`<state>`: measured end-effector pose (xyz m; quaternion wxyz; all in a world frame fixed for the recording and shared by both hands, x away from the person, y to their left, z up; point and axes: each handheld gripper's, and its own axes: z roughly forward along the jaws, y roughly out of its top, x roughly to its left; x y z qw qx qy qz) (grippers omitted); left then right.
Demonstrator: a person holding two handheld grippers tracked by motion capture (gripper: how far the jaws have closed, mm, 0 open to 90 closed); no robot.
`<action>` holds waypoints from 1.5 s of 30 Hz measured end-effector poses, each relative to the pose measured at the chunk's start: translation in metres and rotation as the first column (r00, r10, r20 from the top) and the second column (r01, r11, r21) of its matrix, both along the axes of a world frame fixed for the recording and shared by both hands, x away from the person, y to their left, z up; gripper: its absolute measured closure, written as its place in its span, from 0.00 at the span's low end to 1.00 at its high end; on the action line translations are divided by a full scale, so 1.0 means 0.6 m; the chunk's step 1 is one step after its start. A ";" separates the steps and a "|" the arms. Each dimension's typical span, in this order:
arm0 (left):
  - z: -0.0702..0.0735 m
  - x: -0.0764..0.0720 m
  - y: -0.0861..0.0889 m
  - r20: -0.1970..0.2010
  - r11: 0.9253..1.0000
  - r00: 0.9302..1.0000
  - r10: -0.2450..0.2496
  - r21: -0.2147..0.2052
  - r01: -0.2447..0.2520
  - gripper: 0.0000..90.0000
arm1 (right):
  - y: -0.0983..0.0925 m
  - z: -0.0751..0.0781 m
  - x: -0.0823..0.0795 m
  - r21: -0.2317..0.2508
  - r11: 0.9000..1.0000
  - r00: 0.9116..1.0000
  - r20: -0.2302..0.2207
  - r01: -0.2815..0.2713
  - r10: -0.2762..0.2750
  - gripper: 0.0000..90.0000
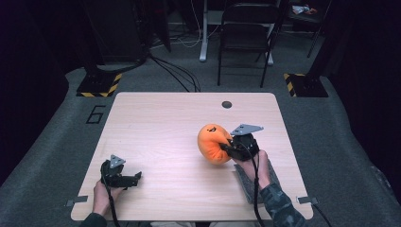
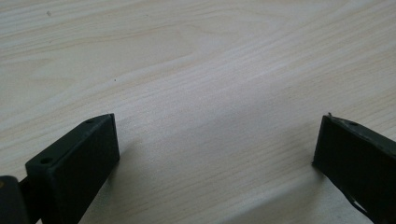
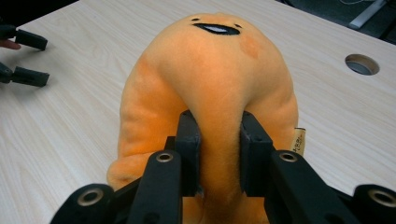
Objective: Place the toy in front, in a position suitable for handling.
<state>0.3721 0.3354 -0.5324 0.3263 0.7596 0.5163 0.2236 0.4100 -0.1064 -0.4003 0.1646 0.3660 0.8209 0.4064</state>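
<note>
I am pinching the orange plush (image 3: 210, 88) with my right gripper (image 3: 218, 154), its 2 jaws squeezing a fold of fabric at the toy's near side. The plush is sitting right of the table's (image 1: 156, 123) middle, nearer me than the round cable hole (image 1: 227, 104). My left gripper (image 1: 135, 178) is resting near the table's front left corner, well apart from the plush, its jaws standing wide with nothing between them. I am judging the grip as shallow: I am holding only a ridge of soft pile, so a quick lift could let the fabric slide out, or the toy could swing and drop.
</note>
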 end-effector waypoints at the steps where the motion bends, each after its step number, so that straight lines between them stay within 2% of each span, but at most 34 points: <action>1: 0.001 0.000 0.001 -0.009 1.000 1.000 -0.003 0.003 0.003 0.00 | 0.001 -0.001 -0.001 -0.001 1.000 1.000 0.002 -0.007 0.007 0.81; 4: 0.000 0.000 0.000 0.000 1.000 1.000 0.000 0.000 0.000 0.00 | 0.010 -0.009 -0.004 -0.012 1.000 1.000 -0.005 -0.028 0.028 0.81; 5: 0.001 0.000 0.001 -0.009 1.000 1.000 -0.004 0.003 0.004 0.00 | 0.012 -0.011 -0.005 -0.016 0.999 0.999 -0.007 -0.033 0.033 0.81; 20: 0.001 0.000 0.001 -0.009 1.000 1.000 -0.005 0.004 0.005 0.00 | 0.050 -0.037 -0.014 -0.031 0.994 0.994 -0.036 -0.102 0.101 0.80; 24: 0.001 0.000 0.001 -0.006 1.000 1.000 -0.002 0.005 0.002 0.00 | 0.065 -0.056 -0.013 -0.057 0.991 0.991 -0.063 -0.123 0.119 0.79; 26: 0.001 0.000 0.001 -0.009 1.000 1.000 -0.005 0.005 0.005 0.00 | 0.066 -0.062 -0.011 -0.067 0.990 0.990 -0.062 -0.127 0.123 0.79; 27: 0.001 0.000 0.001 -0.005 1.000 1.000 -0.003 0.006 0.003 0.00 | 0.069 -0.074 -0.010 -0.082 0.989 0.989 -0.081 -0.126 0.120 0.78; 29: 0.001 0.000 0.001 -0.009 1.000 1.000 -0.005 0.006 0.006 0.00 | 0.067 -0.078 -0.009 -0.071 0.990 0.990 -0.072 -0.125 0.120 0.78; 32: 0.001 0.000 0.001 -0.006 1.000 1.000 -0.004 0.007 0.004 0.00 | 0.064 -0.075 -0.007 -0.079 0.989 0.990 -0.084 -0.122 0.115 0.73; 35: 0.001 0.000 0.001 -0.008 1.000 1.000 -0.005 0.006 0.005 0.00 | 0.060 -0.073 -0.006 -0.080 0.990 0.990 -0.089 -0.118 0.111 0.52; 37: 0.001 0.000 0.001 -0.008 1.000 1.000 -0.005 0.006 0.005 0.00 | 0.058 -0.069 -0.008 -0.073 0.990 0.991 -0.077 -0.118 0.113 0.45; 38: 0.001 0.000 0.001 -0.008 1.000 1.000 -0.005 0.006 0.005 0.00 | 0.058 -0.069 -0.008 -0.073 0.990 0.991 -0.077 -0.118 0.113 0.45; 39: 0.001 0.000 0.001 -0.008 1.000 1.000 -0.005 0.006 0.005 0.00 | 0.054 -0.062 -0.010 -0.072 0.991 0.992 -0.064 -0.113 0.108 0.36; 40: 0.001 0.000 0.001 -0.002 1.000 1.000 -0.001 0.005 0.001 0.00 | 0.054 -0.062 -0.010 -0.072 0.991 0.992 -0.064 -0.113 0.108 0.36; 41: 0.001 0.000 0.001 -0.005 1.000 1.000 -0.004 0.005 0.004 0.00 | 0.047 -0.055 -0.013 -0.067 0.993 0.994 -0.061 -0.095 0.091 0.29; 43: 0.000 0.000 0.001 -0.001 1.000 1.000 -0.003 0.004 0.003 0.00 | 0.038 -0.049 -0.014 -0.053 0.995 0.995 -0.061 -0.086 0.082 0.25; 45: 0.001 0.000 0.001 -0.004 1.000 1.000 -0.003 0.006 0.003 0.00 | 0.033 -0.047 -0.015 -0.047 0.996 0.996 -0.055 -0.080 0.077 0.23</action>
